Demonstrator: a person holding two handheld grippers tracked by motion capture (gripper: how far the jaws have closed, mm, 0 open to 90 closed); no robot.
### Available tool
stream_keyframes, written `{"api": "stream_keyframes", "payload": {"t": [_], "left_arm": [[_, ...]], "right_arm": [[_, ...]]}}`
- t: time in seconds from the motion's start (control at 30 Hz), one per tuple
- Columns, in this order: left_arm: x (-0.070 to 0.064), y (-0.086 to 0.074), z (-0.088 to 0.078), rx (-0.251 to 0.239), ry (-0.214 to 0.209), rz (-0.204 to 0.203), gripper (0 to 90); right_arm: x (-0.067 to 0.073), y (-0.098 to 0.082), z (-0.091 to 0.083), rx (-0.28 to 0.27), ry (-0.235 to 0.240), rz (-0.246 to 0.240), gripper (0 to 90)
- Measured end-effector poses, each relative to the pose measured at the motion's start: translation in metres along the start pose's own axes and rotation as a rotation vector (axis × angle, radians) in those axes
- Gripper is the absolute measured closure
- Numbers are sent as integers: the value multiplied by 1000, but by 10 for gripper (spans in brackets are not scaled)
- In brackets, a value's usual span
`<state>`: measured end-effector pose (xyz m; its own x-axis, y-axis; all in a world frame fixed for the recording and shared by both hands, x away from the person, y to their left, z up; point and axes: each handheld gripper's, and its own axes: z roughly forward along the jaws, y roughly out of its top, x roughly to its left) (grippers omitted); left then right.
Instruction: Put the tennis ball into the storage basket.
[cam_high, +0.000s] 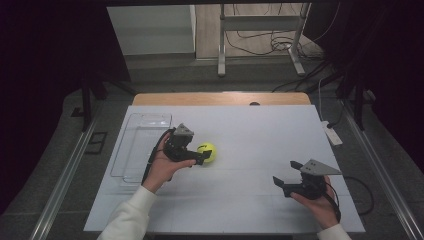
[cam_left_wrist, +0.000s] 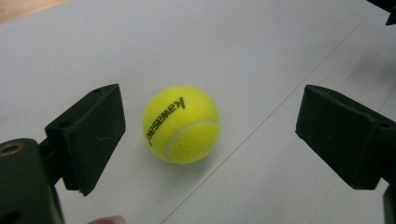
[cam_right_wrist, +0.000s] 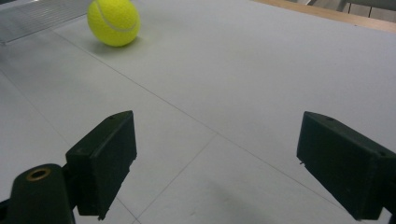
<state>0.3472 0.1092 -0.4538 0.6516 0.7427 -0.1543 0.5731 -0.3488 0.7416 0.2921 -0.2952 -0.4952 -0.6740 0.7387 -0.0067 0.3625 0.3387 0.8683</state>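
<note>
You're in a lab-style recording room: black curtains (cam_high: 45, 75), loose floor cables (cam_high: 260, 42), a metal stand (cam_high: 260, 30), and a white-covered table (cam_high: 250, 130).

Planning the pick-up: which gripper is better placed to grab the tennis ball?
The left gripper: its open jaws already frame the tennis ball up close. The right gripper is open too, but sits well away across the table.
</note>
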Motion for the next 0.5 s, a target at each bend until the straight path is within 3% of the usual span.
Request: {"api": "stream_keyframes", "payload": {"t": [0.27, 0.5], "left_arm": [[-1, 3, 12, 32, -6, 1, 84], [-1, 6, 23, 73, 14, -10, 76]], "right_arm": [[0, 0, 1, 1, 4, 2, 121], [-1, -1, 2, 3, 10, 4, 121]]}}
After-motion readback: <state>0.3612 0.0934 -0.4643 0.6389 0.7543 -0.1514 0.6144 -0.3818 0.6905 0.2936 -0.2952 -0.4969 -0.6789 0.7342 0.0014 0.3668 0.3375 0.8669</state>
